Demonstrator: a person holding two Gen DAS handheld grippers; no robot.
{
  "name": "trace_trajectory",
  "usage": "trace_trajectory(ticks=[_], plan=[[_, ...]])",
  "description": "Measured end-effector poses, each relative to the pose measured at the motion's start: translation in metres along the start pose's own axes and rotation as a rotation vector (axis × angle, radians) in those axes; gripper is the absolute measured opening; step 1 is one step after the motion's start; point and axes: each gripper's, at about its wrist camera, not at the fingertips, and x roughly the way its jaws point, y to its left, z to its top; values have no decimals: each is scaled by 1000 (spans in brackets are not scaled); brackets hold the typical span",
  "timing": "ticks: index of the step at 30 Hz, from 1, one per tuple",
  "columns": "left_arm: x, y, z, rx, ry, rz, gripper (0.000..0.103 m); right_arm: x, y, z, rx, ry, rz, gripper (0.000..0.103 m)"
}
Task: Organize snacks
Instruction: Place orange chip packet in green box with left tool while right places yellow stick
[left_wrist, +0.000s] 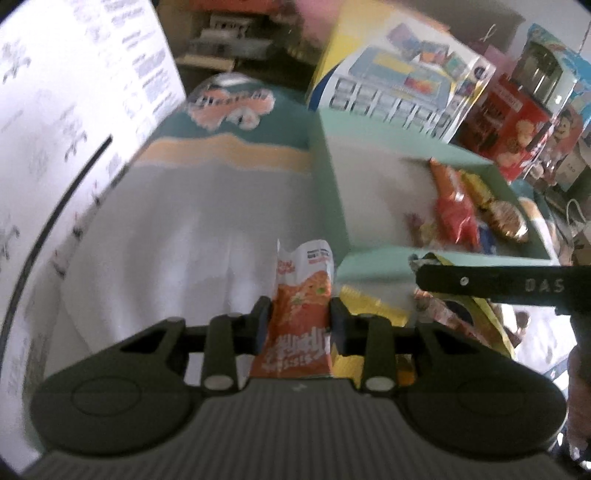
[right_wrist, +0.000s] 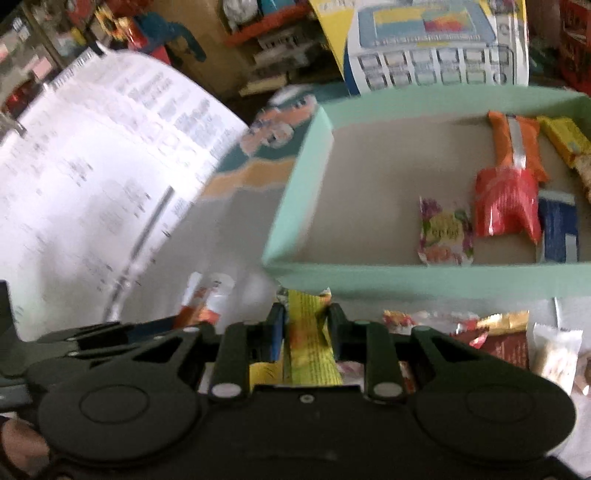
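While both hand-held tools are raised over the white tabletop (left_wrist: 207, 221), two snacks are recorded as gripped. Left gripper (left_wrist: 300, 323): jaws clamped on an orange-and-white snack packet (left_wrist: 301, 295), held upright between the pads, just short of the mint-green tray (right_wrist: 306, 192). Right gripper (right_wrist: 306, 325): jaws pressed together on a yellow snack wrapper (right_wrist: 310, 332), held just in front of the tray's near wall.

Tray contents, as seen from the right wrist: an orange packet (right_wrist: 517, 144), a red packet (right_wrist: 506, 206) overlapping its lower end, a floral-printed sachet (right_wrist: 445, 232) beside the red one, a blue packet (right_wrist: 557, 230), and a yellow bar (right_wrist: 565, 138) at the far right.

Loose snacks (right_wrist: 498, 339) are noted on the tabletop in front of the tray. A white printed sheet (right_wrist: 92, 166) stands at the left; a boxed toy cash register (right_wrist: 436, 40) is placed behind the tray.
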Motion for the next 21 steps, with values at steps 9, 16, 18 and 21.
trace_trajectory(ticks=[9, 16, 18, 21], plan=[[13, -40, 85, 82, -89, -24, 34, -20, -40, 73, 62, -140, -62, 25], [79, -83, 144, 139, -81, -6, 34, 20, -87, 127, 135, -144, -128, 25], [100, -91, 153, 154, -72, 13, 34, 33, -100, 139, 157, -136, -137, 25], [127, -94, 165, 152, -50, 29, 34, 50, -115, 152, 174, -131, -148, 25]])
